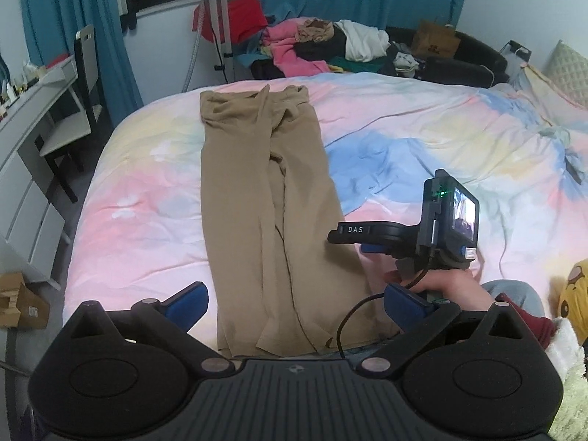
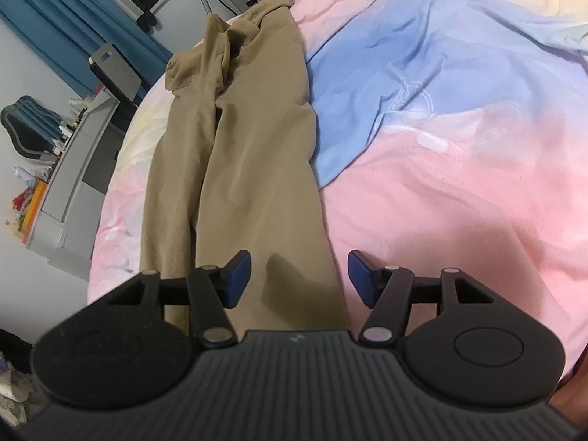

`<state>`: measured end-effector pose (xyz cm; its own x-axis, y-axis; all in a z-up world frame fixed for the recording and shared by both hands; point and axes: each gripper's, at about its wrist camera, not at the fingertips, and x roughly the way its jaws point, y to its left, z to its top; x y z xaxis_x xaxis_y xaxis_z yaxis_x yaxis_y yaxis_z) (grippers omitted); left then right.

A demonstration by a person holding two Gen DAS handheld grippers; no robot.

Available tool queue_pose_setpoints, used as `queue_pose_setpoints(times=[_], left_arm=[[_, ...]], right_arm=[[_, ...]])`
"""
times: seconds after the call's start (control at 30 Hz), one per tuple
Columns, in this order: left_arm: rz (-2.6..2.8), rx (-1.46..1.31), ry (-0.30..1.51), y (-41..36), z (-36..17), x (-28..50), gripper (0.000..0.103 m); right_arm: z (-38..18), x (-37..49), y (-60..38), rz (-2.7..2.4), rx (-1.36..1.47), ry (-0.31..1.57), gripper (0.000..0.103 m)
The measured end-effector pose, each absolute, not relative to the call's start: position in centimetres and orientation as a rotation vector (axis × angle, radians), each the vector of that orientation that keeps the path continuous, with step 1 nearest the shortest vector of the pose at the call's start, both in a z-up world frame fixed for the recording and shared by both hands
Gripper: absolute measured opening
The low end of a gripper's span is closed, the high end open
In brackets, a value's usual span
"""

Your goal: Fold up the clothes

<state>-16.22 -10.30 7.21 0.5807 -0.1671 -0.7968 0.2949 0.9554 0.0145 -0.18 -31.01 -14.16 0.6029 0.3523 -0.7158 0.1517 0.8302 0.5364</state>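
Tan trousers lie flat and lengthwise on the pastel bed cover, waistband at the far end and hems nearest me. My left gripper hangs above the hem end, wide open, with nothing between its blue pads. A hand holds my right gripper at the trousers' right edge. In the right wrist view the right gripper is open just over the trousers. The leg's right edge runs beneath the gap, and the pads do not press the cloth.
A heap of mixed clothes sits beyond the bed's far end, beside a tripod. A white desk and a chair stand to the left, a cardboard box on the floor. A yellow plush toy lies at the right.
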Motion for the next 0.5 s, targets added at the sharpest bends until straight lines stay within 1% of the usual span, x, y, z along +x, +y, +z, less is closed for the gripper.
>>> queue_pose_setpoints(times=[0.3,0.5], left_arm=[[-0.290,0.140,0.919,-10.67,6.78,-15.99,0.103],[-0.302,0.112,0.953,-10.39,6.28,-15.66,0.103]], right_arm=[[-14.16,-0.24,-31.28,0.125,0.621,0.928,0.062],[-14.21,-0.27,-31.39,0.128,0.630,0.926,0.062]])
